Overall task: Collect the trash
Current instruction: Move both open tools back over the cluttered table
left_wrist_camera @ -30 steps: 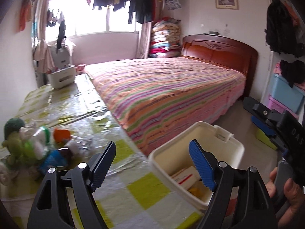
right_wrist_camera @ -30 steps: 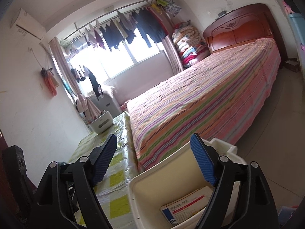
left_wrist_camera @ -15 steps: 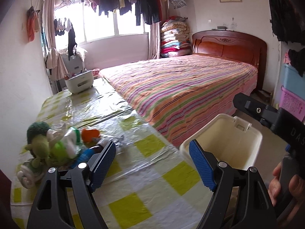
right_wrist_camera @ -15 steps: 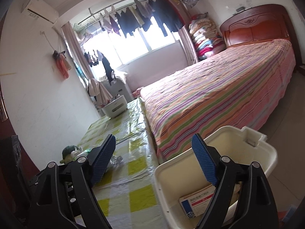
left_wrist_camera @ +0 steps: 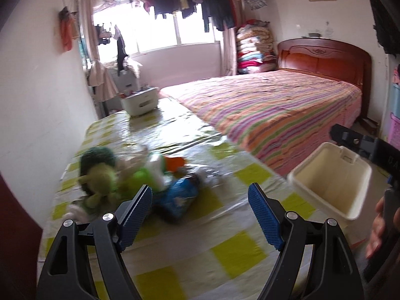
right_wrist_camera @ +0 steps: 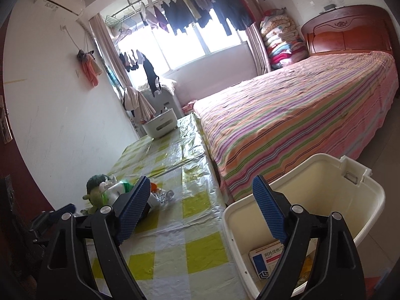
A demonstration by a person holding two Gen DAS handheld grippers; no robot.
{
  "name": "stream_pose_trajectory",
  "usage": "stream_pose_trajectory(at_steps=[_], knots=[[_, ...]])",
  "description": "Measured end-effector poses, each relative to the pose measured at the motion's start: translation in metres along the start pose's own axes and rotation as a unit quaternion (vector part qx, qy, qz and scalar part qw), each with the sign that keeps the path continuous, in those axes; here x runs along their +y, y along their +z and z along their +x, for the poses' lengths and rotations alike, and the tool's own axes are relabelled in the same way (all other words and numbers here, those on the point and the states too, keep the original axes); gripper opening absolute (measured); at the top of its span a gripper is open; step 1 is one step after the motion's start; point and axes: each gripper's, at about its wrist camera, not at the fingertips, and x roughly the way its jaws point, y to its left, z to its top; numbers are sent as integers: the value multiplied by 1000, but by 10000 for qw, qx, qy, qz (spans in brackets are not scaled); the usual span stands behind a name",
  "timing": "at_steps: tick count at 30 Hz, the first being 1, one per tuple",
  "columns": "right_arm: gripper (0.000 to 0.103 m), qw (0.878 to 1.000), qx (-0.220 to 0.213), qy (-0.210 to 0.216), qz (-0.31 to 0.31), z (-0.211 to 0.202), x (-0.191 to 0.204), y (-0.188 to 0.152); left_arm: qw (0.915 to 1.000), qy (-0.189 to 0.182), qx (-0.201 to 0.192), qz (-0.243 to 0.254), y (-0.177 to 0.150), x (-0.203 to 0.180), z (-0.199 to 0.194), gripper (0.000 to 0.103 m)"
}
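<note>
Trash pile (left_wrist_camera: 160,182) is heaped on one checked tablecloth (right_wrist_camera: 170,225); one cream plastic bin (right_wrist_camera: 350,200) is seen beside it; left gripper (left_wrist_camera: 200,215) and right gripper (right_wrist_camera: 202,210) are both spread, empty.

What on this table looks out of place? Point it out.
A jumbled heap sits near the table's left edge: a green plush toy lying on its side among a crumpled blue wrapper, an orange scrap and clear plastic. The cream bin beside the table already holds a medicine box.
</note>
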Motion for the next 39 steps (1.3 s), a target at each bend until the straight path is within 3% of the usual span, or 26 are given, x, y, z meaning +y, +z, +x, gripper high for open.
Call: stream_pose_trajectory(at_steps=[8,16,25,31,39], knots=[[83,9992,340,120,-176,17,19,-10,9973,621,101,-386,-22,70,-5,77],[84,9918,988,560,-584,49,62,-31,9913,907,141,-945,-32,123,-12,77],[84,9756,1356,1216,-1224,78,120,-31,9846,1107,215,-1339,-43,156,-15,77],[84,9572,1508,1817,-1675,104,167,-22,9815,1122,242,-1532,-45,165,-15,77],[84,9457,2003,1702,-1913,166,188,-29,9791,1105,283,-1686,-46,173,-14,77]])
